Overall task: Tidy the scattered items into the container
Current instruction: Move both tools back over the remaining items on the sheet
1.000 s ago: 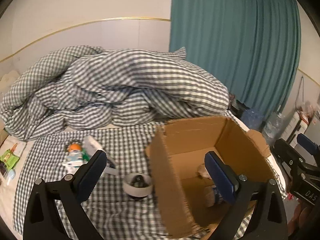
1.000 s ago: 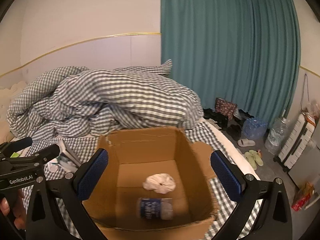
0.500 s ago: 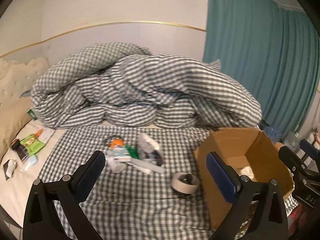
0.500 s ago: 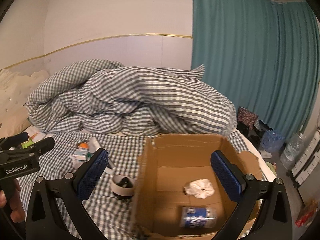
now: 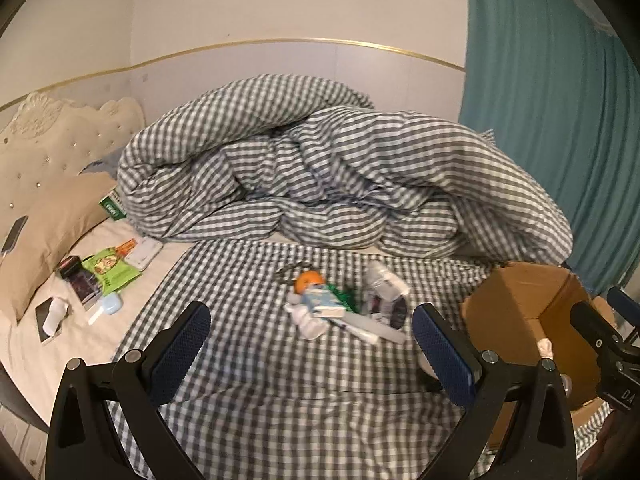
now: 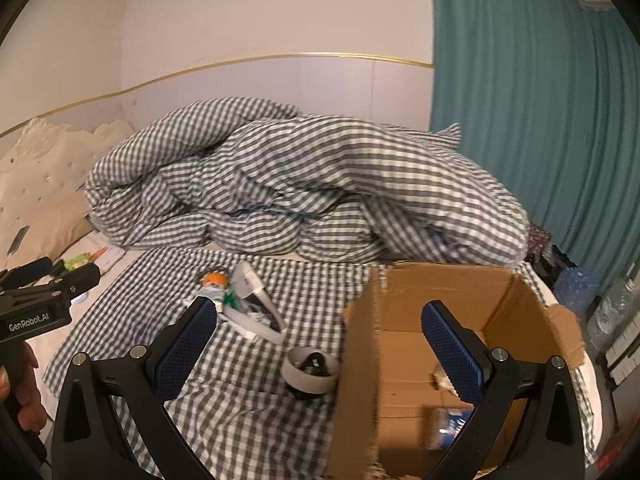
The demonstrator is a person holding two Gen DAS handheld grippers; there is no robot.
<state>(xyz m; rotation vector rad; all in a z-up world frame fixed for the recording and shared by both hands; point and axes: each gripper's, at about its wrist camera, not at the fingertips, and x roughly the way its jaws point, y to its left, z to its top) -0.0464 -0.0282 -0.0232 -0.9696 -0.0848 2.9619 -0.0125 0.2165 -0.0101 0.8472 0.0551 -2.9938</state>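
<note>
Your cardboard box (image 6: 440, 360) is sitting open-topped on the bed's checked sheet (image 5: 260, 380), at the right of both views, with its near corner edge standing upright toward you. Inside it one small bottle with a blue label (image 6: 448, 428) is lying on its side, long axis running left to right, and one crumpled white wad (image 5: 545, 347) is resting beside it (partly hidden by a claw finger in the right view).

Left of the box, one roll of tape (image 6: 310, 370) is lying flat, its hole facing up, just beside the box wall. Farther left a small heap (image 5: 344, 306) is clustering: one orange-topped item (image 5: 308, 280), a pale blue pack and a long white tube (image 6: 252, 330) pointing roughly toward the box. The rest is too blurred to count.

Your left claw (image 5: 316, 354) is hanging spread wide over the sheet, gripping nothing, its fingers framing the heap. Your right claw (image 6: 320, 350) is likewise gaping and empty, one finger in front of the heap, the other in front of the box opening.
</note>
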